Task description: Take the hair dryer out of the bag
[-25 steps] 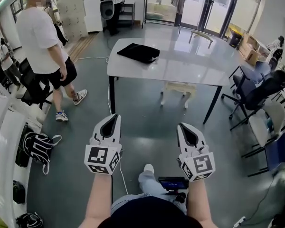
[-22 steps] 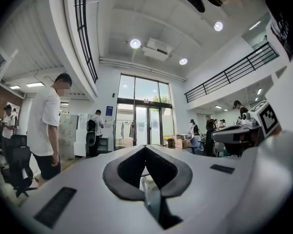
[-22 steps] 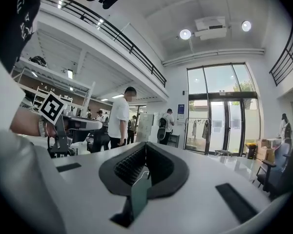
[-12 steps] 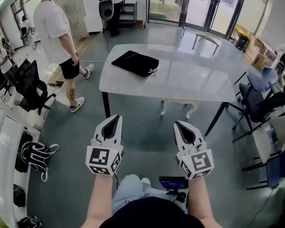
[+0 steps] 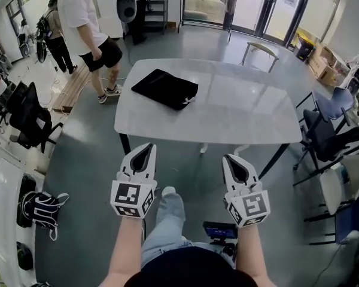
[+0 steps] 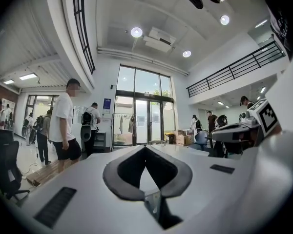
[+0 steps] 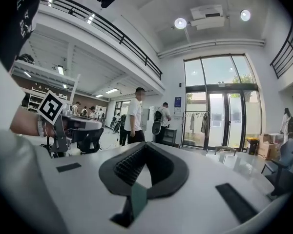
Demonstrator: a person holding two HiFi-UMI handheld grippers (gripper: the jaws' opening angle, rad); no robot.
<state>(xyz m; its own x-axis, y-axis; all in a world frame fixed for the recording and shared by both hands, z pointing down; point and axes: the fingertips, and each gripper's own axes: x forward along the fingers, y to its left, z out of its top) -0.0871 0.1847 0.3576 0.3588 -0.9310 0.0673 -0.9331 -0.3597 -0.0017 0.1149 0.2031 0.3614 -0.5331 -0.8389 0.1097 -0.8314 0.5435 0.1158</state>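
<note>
Black bag [image 5: 165, 89], pale grey table [image 5: 239, 109], white left claw [image 5: 145, 146] and right claw [image 5: 231, 158]

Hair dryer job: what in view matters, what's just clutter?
Job: black bag on the table; left tongs and right tongs, both shut, empty. No hair dryer visible.
Lying about: backpack on the floor, office chairs, bench, cardboard boxes.

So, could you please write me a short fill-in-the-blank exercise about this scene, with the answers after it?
1. In the head view, the black bag lies on the grey table, toward its ____ side.
2. The jaws of the left gripper and of the right gripper are both ____.
3. Between the jaws of each gripper there is ____.

Missing words: left; shut; nothing.
</note>
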